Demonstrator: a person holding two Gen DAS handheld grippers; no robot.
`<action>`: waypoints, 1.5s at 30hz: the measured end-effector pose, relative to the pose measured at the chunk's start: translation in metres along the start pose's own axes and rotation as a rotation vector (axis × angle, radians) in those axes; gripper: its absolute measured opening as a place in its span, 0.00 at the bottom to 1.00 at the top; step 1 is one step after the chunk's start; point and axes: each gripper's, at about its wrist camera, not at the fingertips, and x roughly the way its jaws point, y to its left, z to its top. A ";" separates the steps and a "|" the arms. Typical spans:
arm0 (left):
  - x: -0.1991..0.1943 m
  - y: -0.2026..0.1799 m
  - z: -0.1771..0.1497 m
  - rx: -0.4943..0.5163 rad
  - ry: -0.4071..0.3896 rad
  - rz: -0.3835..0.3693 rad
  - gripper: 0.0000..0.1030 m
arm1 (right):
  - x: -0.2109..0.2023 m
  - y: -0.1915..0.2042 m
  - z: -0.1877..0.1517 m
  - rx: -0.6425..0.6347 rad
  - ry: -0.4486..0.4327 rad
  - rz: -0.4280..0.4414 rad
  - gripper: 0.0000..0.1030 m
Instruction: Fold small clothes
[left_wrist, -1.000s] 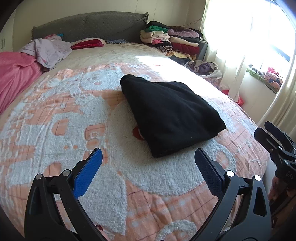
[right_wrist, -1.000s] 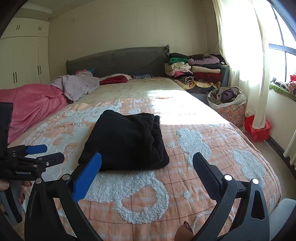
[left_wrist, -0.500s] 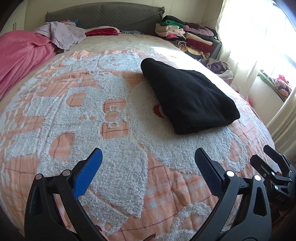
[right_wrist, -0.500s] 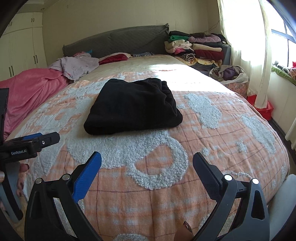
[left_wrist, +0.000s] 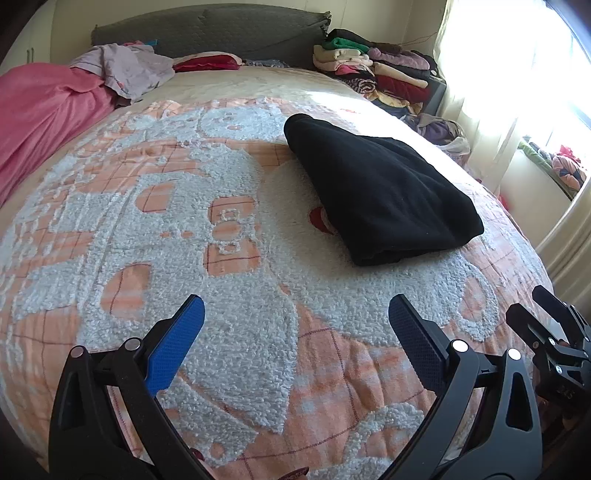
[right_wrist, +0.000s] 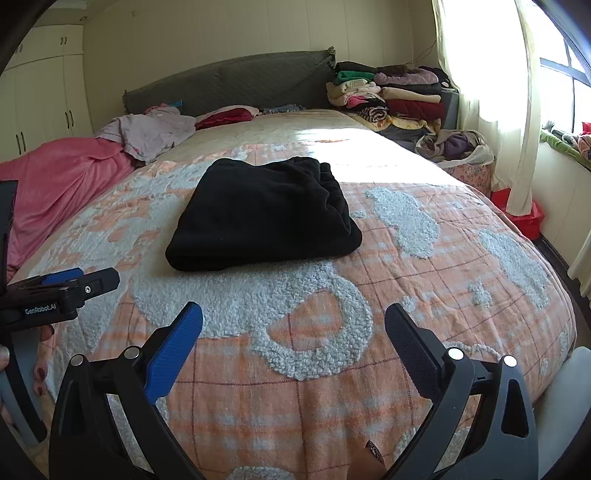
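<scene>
Your black garment (left_wrist: 380, 192) lies folded into a thick, soft bundle mid-bed (left_wrist: 258, 295). Your left hand-held gripper (left_wrist: 295, 332) and right hand-held gripper (right_wrist: 293, 332) gape wide, holding nothing.

place: home bedroom | cues: bed (right_wrist: 424, 258), headboard (right_wrist: 229, 83), wardrobe (right_wrist: 40, 99), clothes pile (right_wrist: 391, 96)

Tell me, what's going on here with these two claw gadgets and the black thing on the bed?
A person is holding a claw tool in each hand, folding small clothes on the bed. The black garment lies folded on the orange and white blanket, with nothing touching it. The left claw and the right claw are both open and empty, held short of the garment near the foot of the bed. A stack of folded clothes sits beside the headboard.
</scene>
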 end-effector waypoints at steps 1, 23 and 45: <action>0.000 0.000 0.000 0.000 0.001 0.004 0.91 | 0.000 0.000 0.000 0.000 0.000 0.000 0.96; -0.005 -0.001 0.002 0.004 -0.005 0.028 0.91 | -0.003 0.002 0.000 -0.014 -0.004 -0.003 0.96; -0.004 -0.001 0.002 0.007 -0.002 0.053 0.91 | -0.001 0.002 0.000 -0.017 0.005 0.001 0.96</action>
